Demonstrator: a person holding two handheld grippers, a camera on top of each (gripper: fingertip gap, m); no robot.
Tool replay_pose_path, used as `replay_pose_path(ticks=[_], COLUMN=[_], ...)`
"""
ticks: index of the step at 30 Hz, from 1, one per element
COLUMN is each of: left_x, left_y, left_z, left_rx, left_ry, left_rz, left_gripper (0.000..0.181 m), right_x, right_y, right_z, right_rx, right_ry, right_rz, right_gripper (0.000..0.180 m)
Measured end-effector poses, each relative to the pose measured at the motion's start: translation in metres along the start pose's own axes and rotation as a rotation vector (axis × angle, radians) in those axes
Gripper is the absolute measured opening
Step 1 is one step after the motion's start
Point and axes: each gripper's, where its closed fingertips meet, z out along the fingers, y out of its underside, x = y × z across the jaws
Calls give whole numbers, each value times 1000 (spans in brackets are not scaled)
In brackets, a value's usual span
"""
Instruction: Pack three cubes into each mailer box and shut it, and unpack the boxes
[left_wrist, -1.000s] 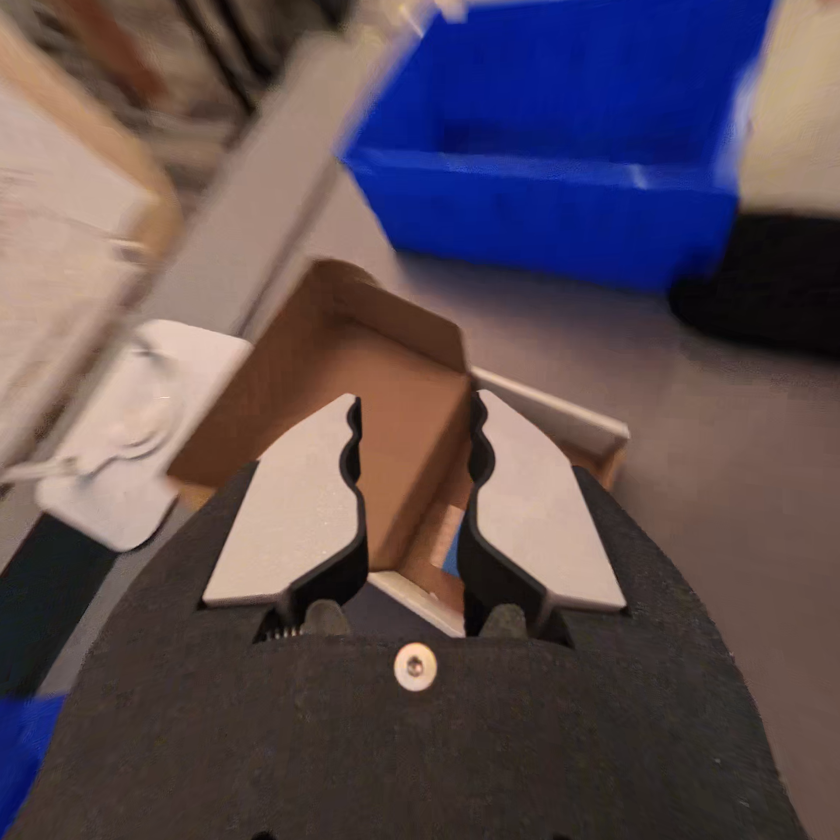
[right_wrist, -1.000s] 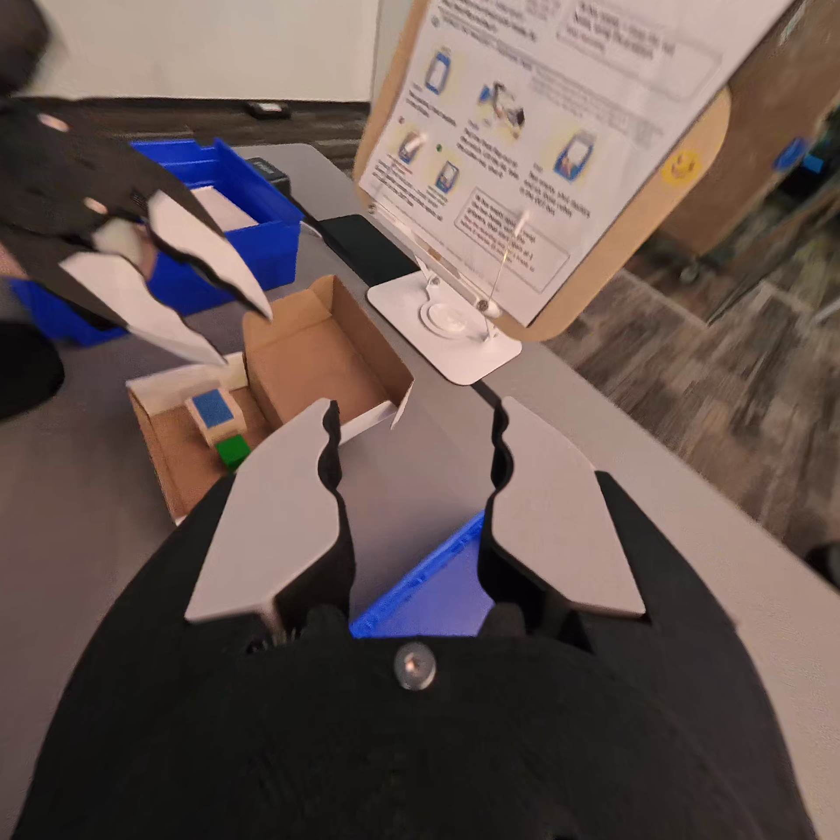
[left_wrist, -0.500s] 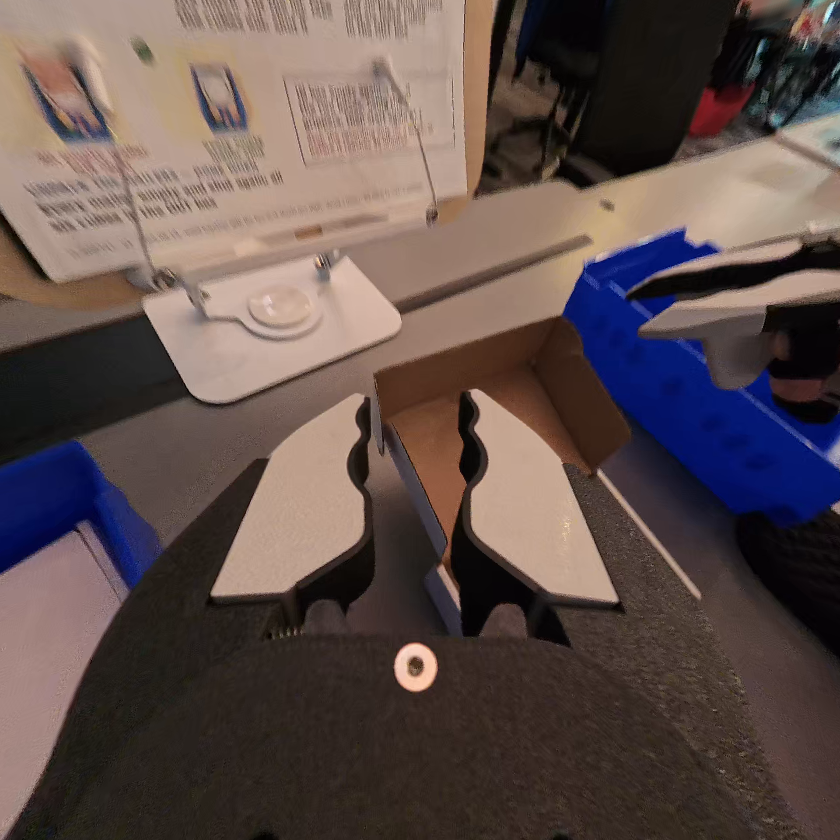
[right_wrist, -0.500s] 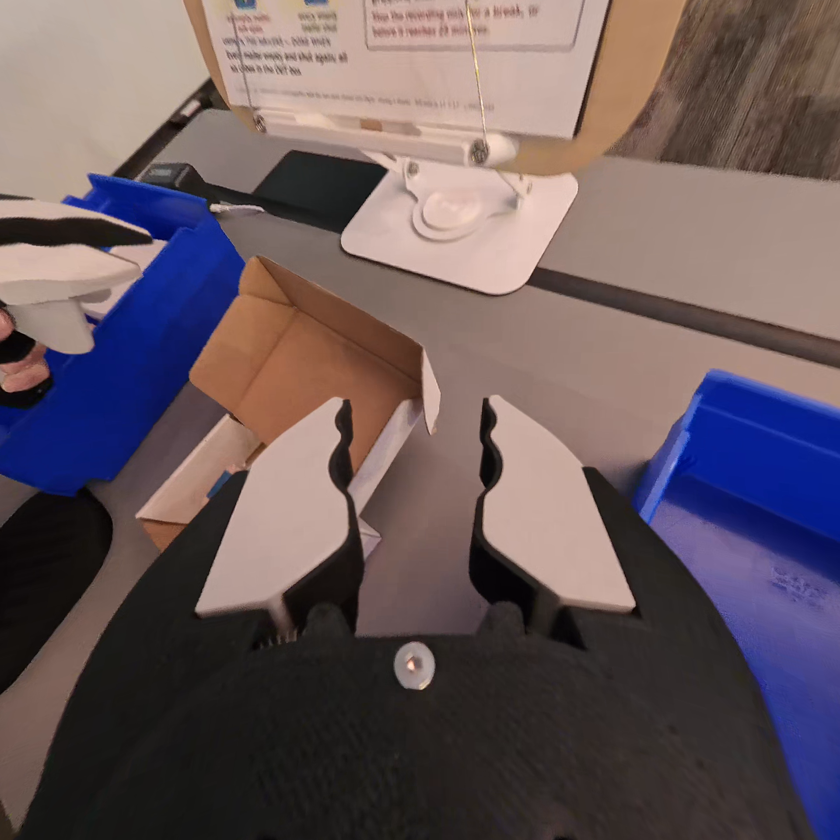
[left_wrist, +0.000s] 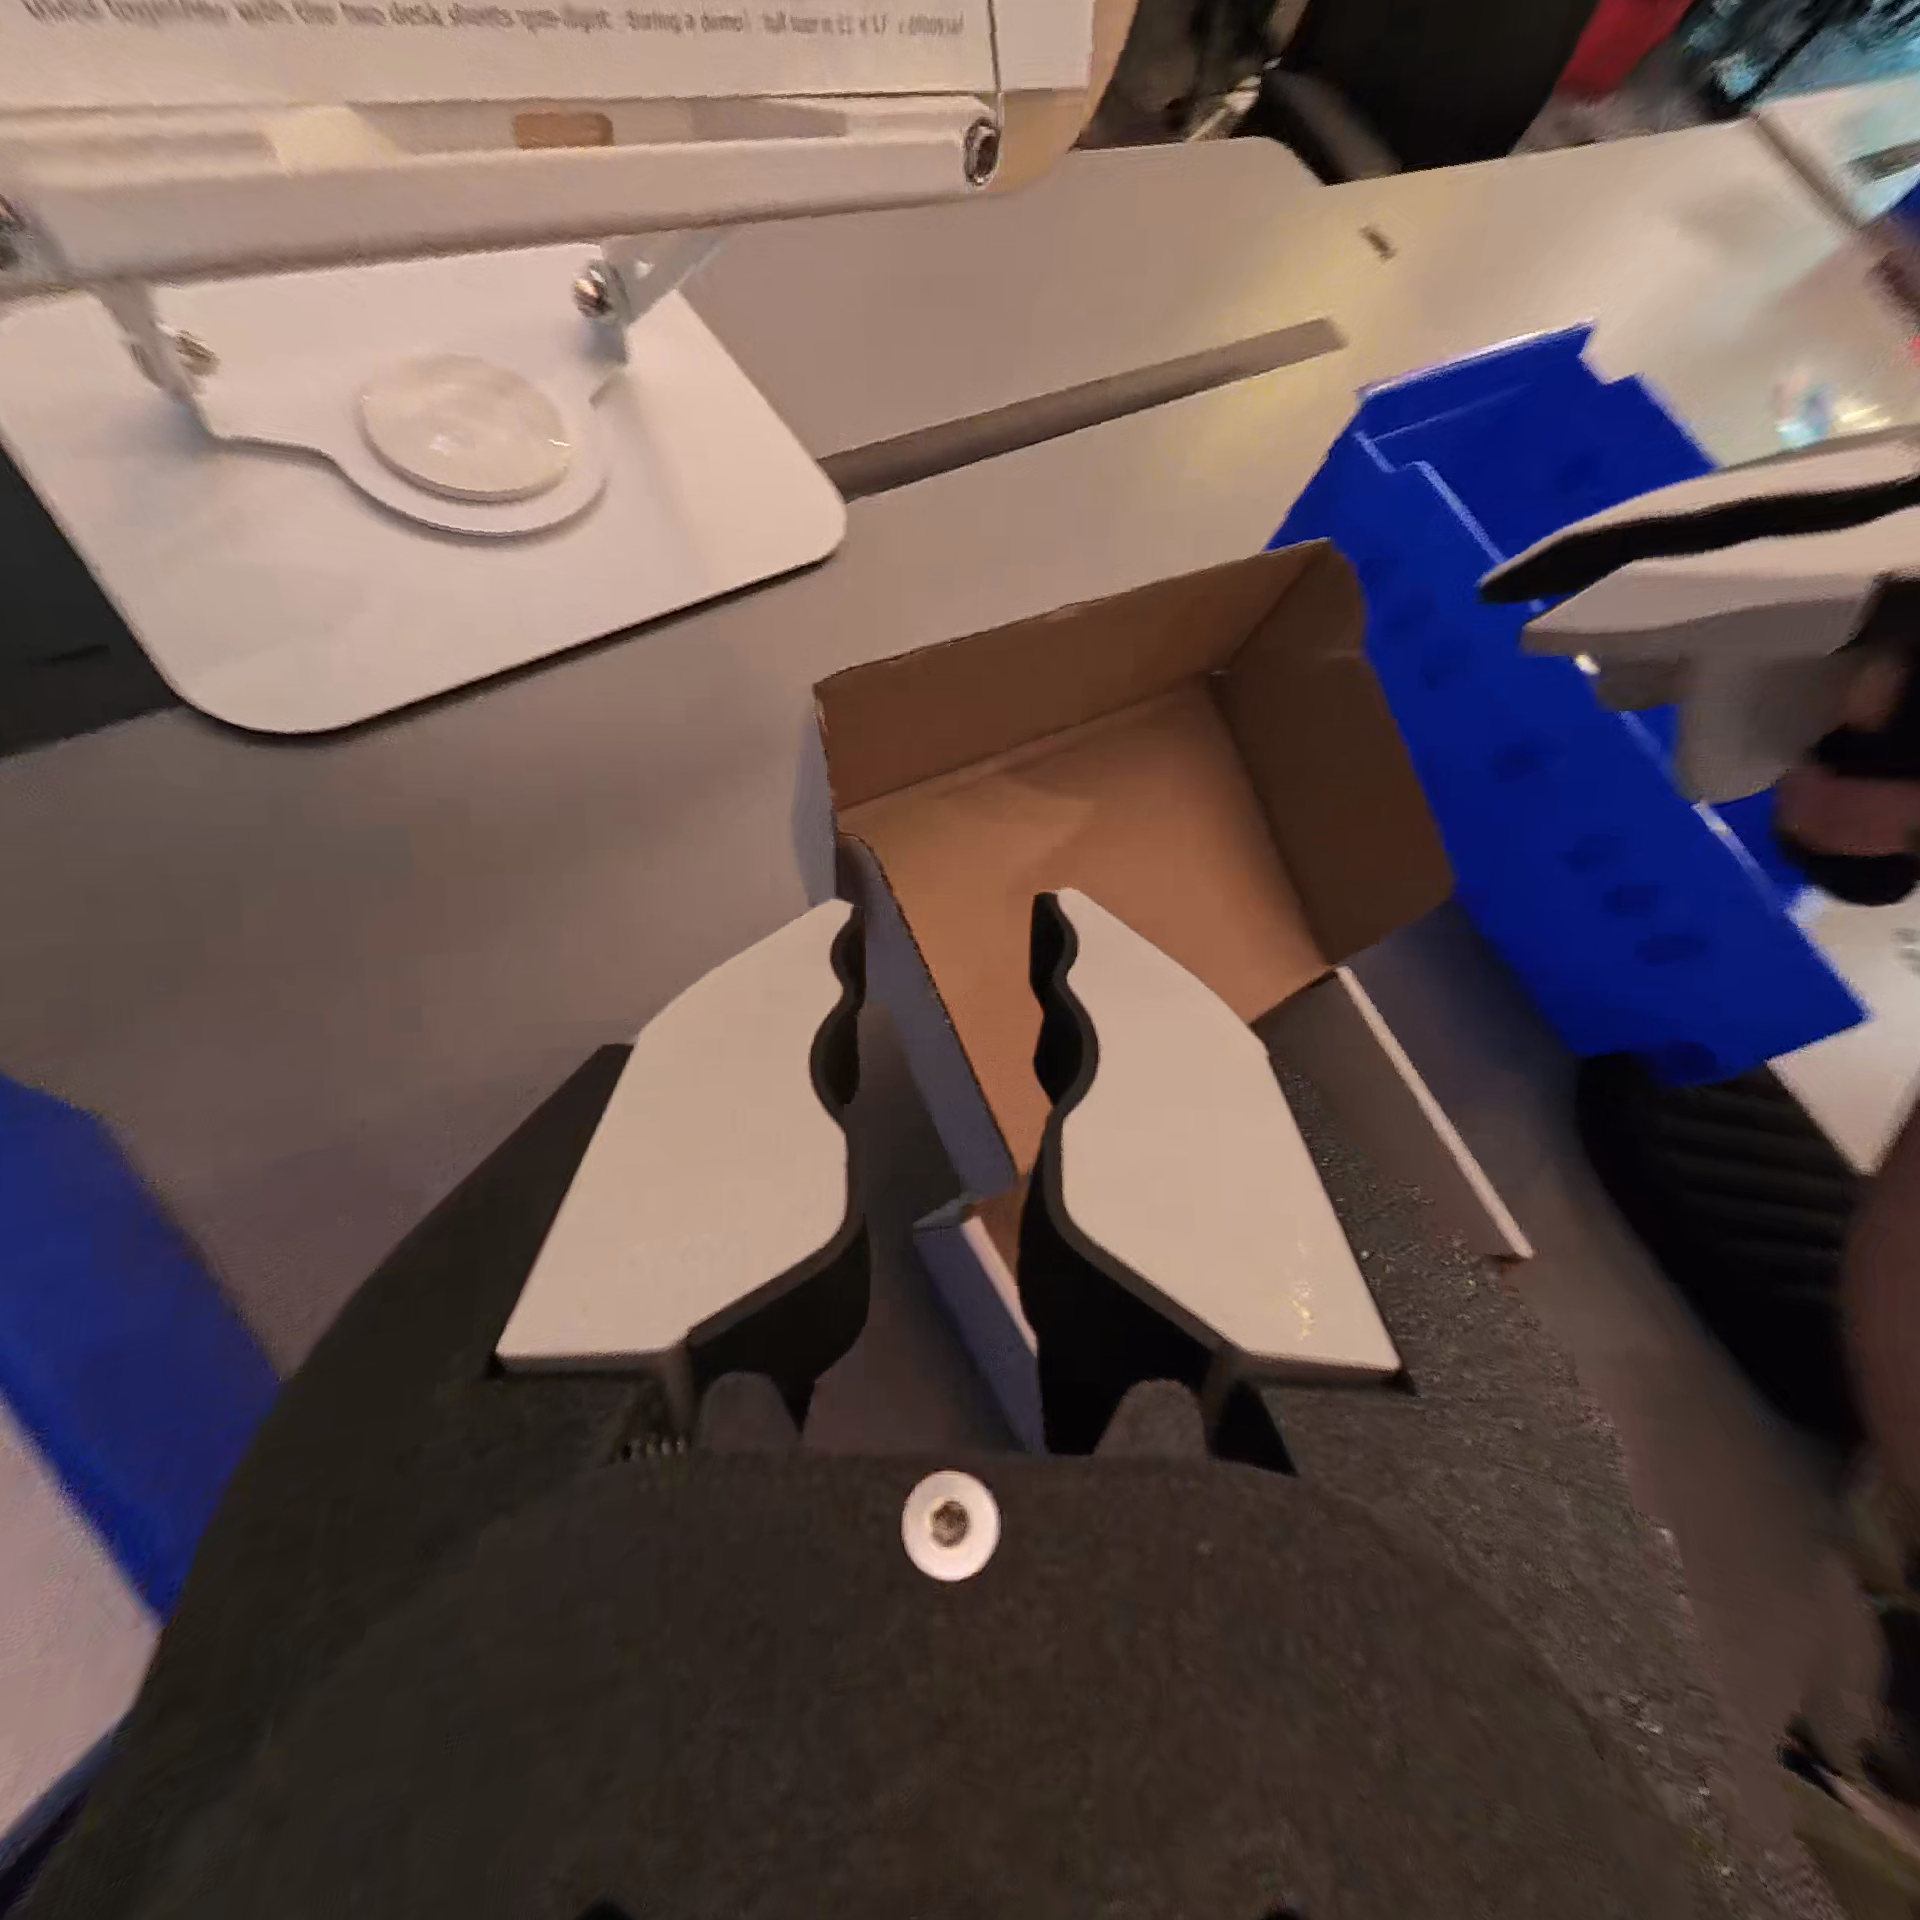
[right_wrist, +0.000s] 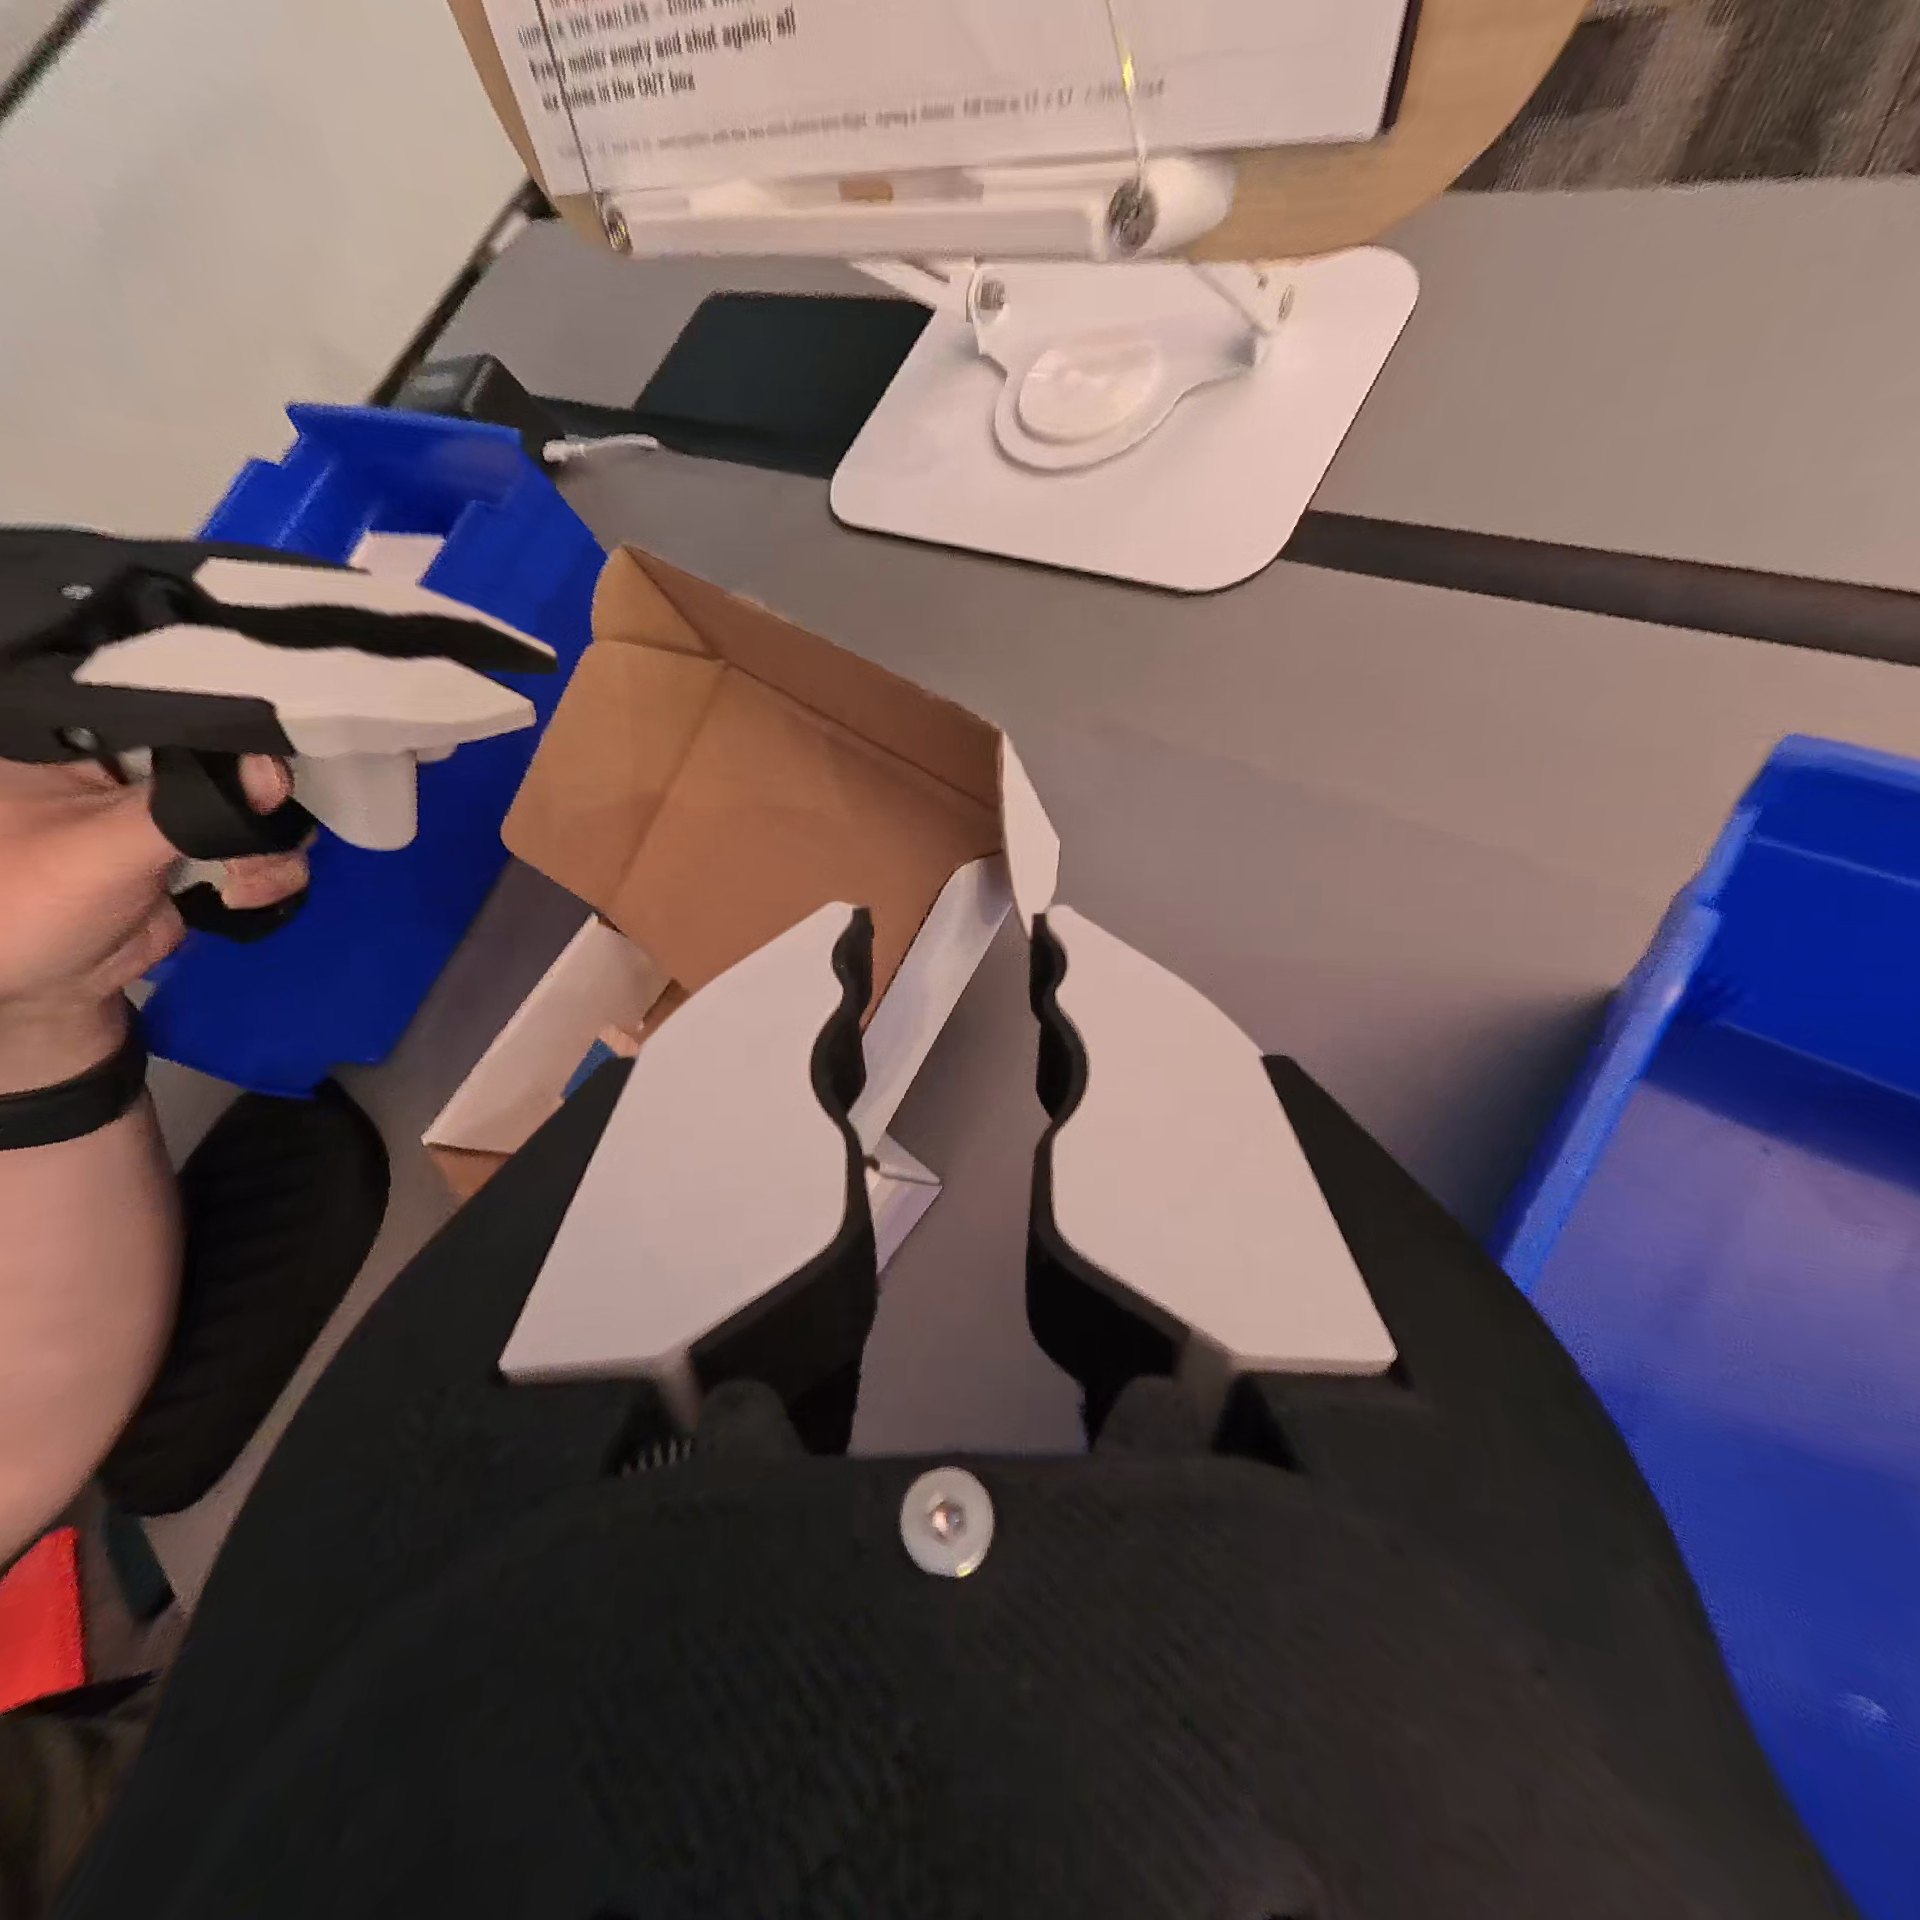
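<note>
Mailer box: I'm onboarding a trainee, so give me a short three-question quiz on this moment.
1. True or false: the mailer box is shut.
2. What stands on the table behind the box? A) a stand with a white base B) a red mug C) a laptop
3. Fill in: the bins on either side of the box are coloured ___.
Key: 1 false; 2 A; 3 blue.

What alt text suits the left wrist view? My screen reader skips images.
The left tool, open, straddles the side wall of an open cardboard mailer box on a grey table. A white stand base sits beyond; a blue bin lies right.
</note>
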Motion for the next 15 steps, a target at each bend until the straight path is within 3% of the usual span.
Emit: replay_pose_path(ticks=[6, 10, 15], left_x=[5, 1, 2], left_y=[14, 20, 30], left_z=[9, 14, 15], left_rx=[-80, -117, -184], left_ry=[25, -76, -117], left_rz=[1, 77, 103], left_gripper=[24, 14, 15], right_x=[-18, -15, -11], right_y=[20, 33, 37], right_z=[24, 34, 36], right_rx=[-114, -181, -209], right_ry=[-77, -16, 48], right_rz=[15, -39, -97], right_gripper=[27, 19, 12])
